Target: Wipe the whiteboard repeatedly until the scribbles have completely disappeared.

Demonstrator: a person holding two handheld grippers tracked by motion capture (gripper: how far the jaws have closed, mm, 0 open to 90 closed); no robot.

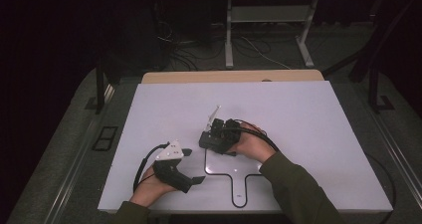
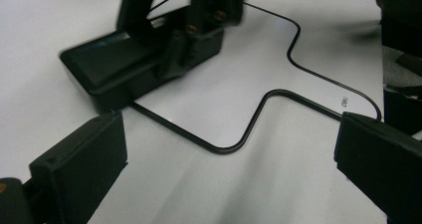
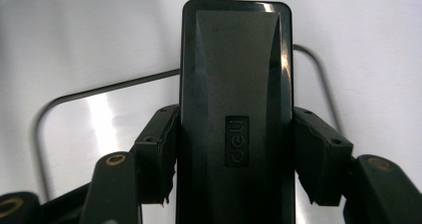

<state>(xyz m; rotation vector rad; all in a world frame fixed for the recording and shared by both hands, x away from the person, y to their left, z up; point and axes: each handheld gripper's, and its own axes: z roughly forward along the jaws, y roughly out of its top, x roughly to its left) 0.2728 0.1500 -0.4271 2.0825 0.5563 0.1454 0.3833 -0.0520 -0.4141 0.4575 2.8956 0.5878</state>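
A: We have the right tool (image 3: 234,149) clenched on the black case (image 3: 234,84), one jaw on each long side. Why there, do we think?

B: The long sides look flat and parallel, so the pads can bear squarely on them. The lid is glossy and bevelled toward its rounded corners, and we judge that it would slide under a grip from above.

A: And where does the case sit on the worktop (image 1: 308,114)?

B: Near the middle, at the far left corner of the black outline (image 1: 219,173) drawn on the white surface. In the left gripper view the case (image 2: 124,67) seems to rest on the sheet at that corner, though we cannot tell whether it is fully set down.

A: The outline is a thin line with rounded corners and a narrow tab toward the near edge. We take it as a placement mark.

B: Likely. The left tool (image 1: 191,181) lies low at the near left, jaws spread wide and grasping nothing, pointed toward the outline, perhaps waiting to steady the case.

A: Materials?

B: Hard moulded plastic with a small embossed logo on the lid, and a smooth, slightly reflective worktop. We would expect the case to skid easily if nudged.
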